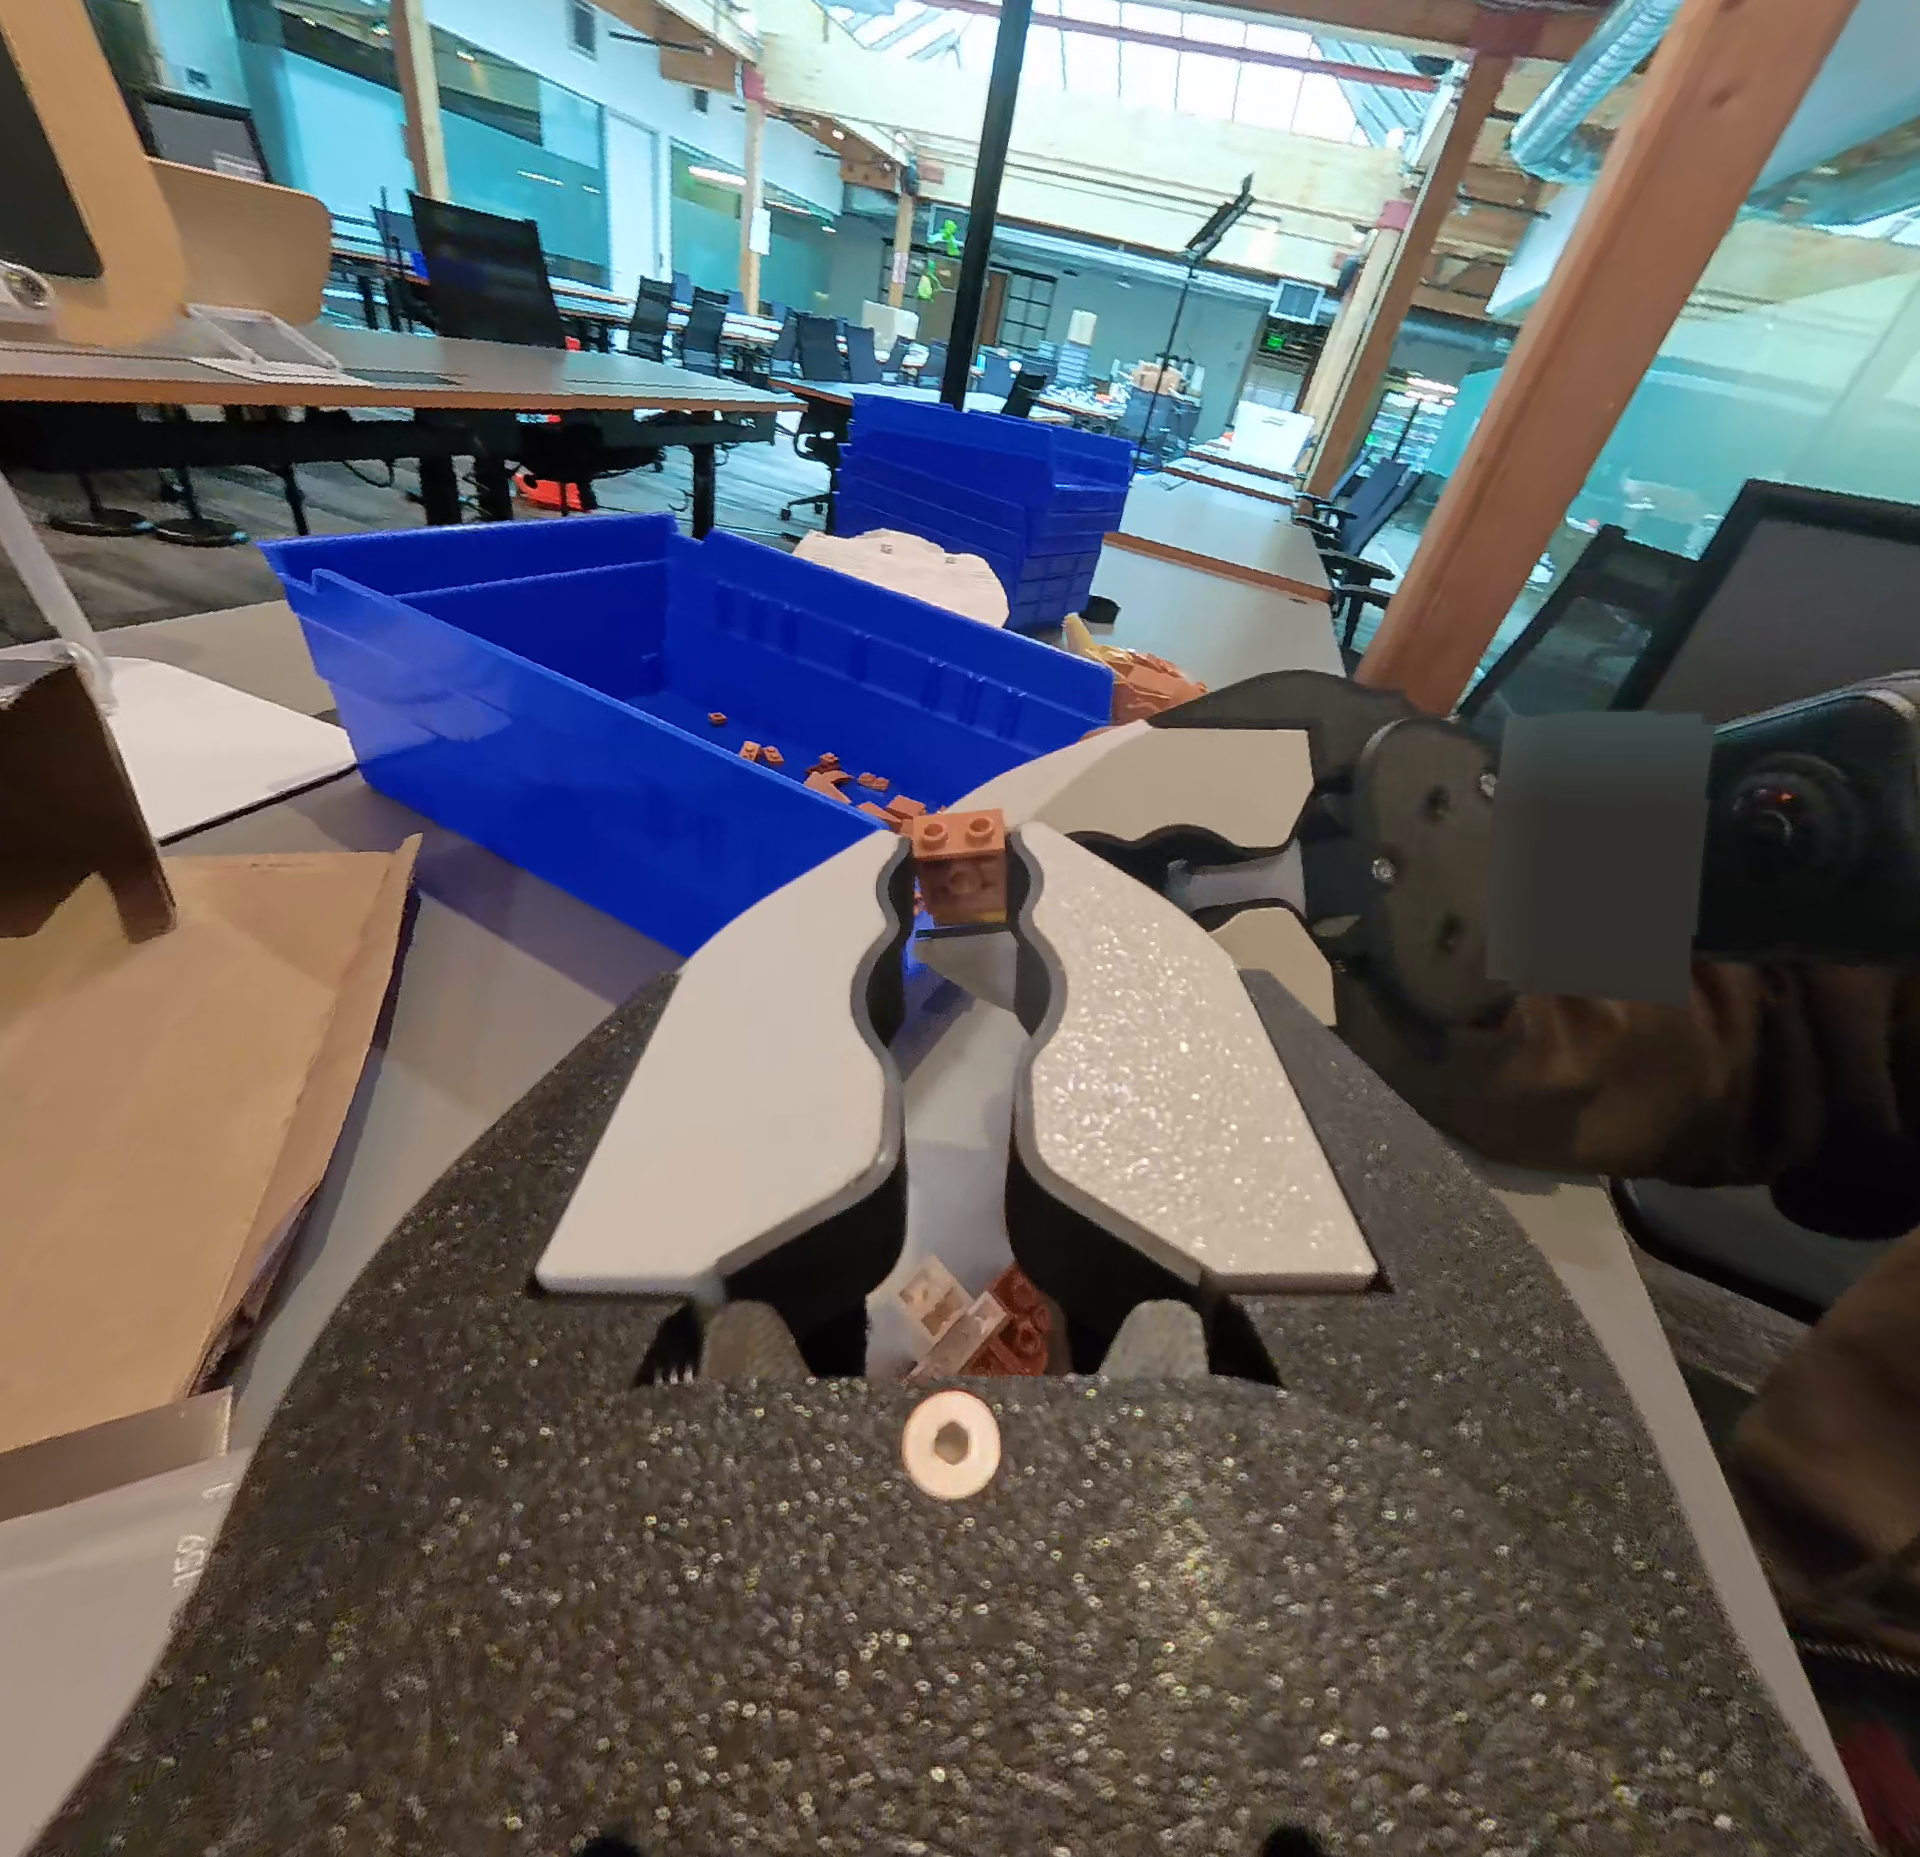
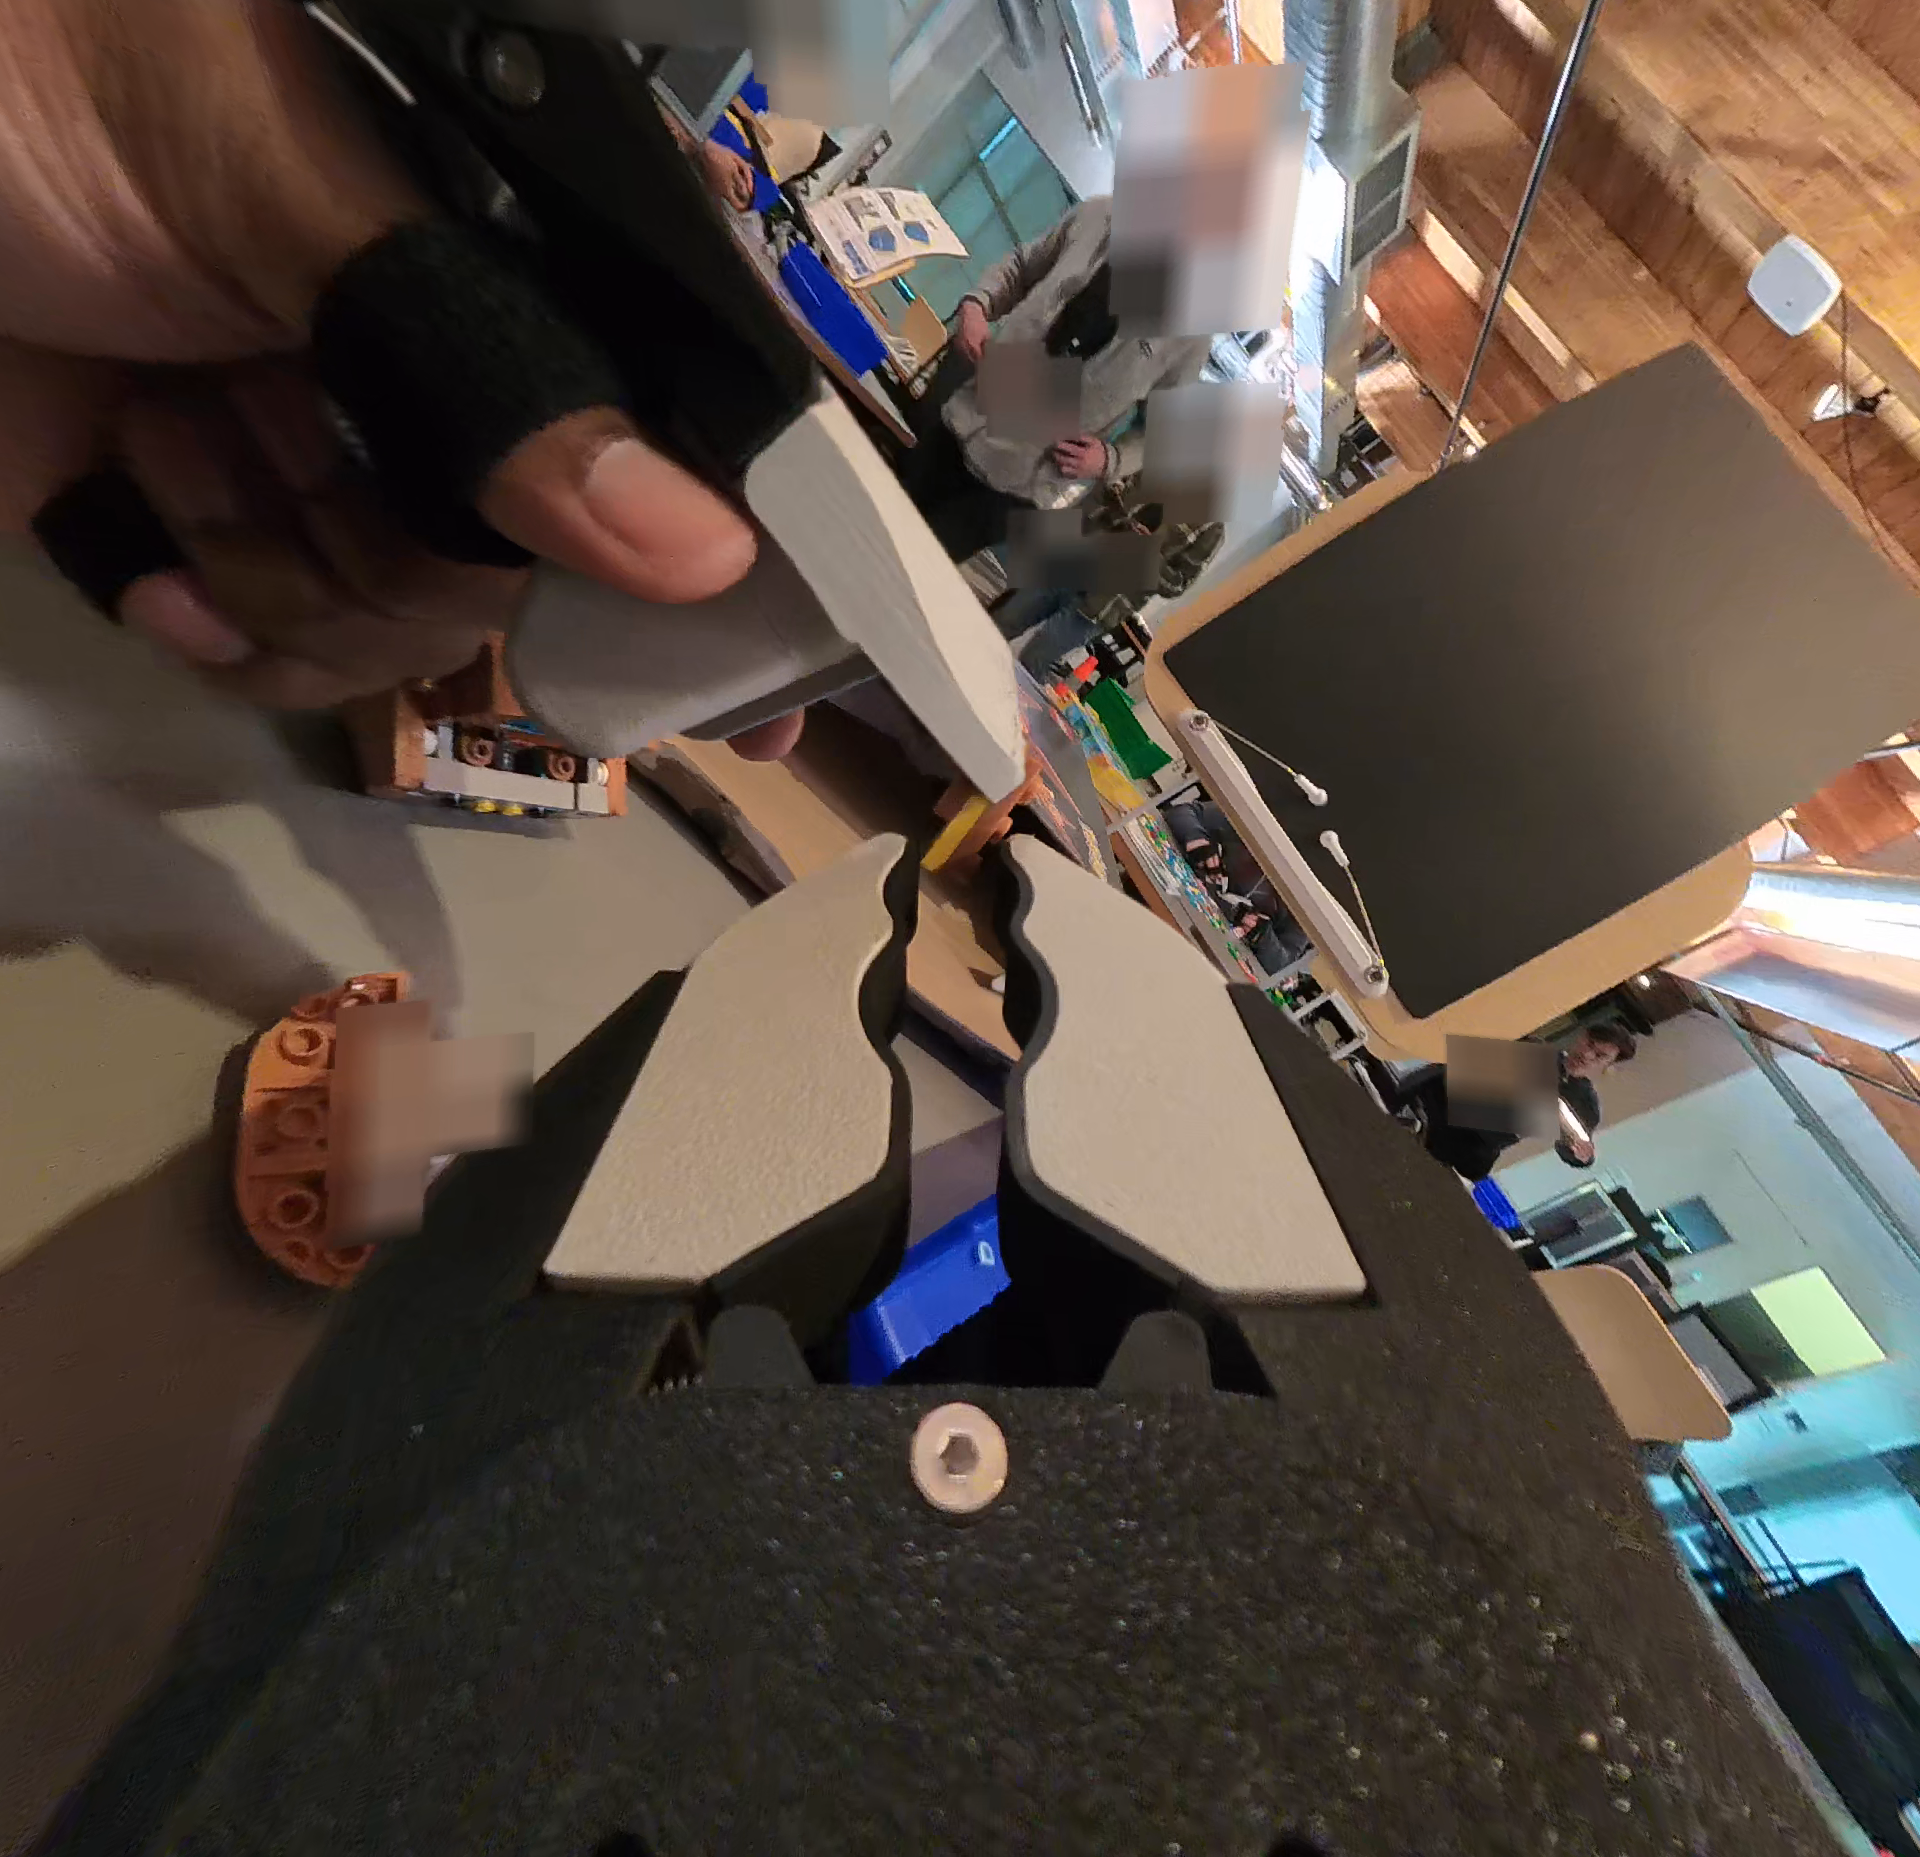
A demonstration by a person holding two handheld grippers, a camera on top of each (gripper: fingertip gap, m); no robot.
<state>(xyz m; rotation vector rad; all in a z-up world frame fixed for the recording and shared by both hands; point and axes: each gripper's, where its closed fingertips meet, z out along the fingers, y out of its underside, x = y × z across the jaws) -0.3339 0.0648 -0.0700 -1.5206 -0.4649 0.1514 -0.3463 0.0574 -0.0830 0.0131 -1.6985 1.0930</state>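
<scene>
Now your left gripper (image 1: 961,851) pinches a small brown brick (image 1: 961,867) between its fingertips, just above the near corner of the blue bin (image 1: 582,727), where more brown bricks (image 1: 831,768) lie scattered; your right gripper (image 2: 958,851) meets it from the side, its fingers narrowly parted around a yellow and orange piece (image 2: 961,822), though whether it grips that piece you cannot tell; an orange studded build (image 2: 296,1132) sits on the grey table (image 2: 582,934).

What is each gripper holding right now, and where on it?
Left gripper pinches a small brown brick by its two sides at the fingertips. Right gripper seems closed on a yellow-and-orange piece; hold unclear.
</scene>
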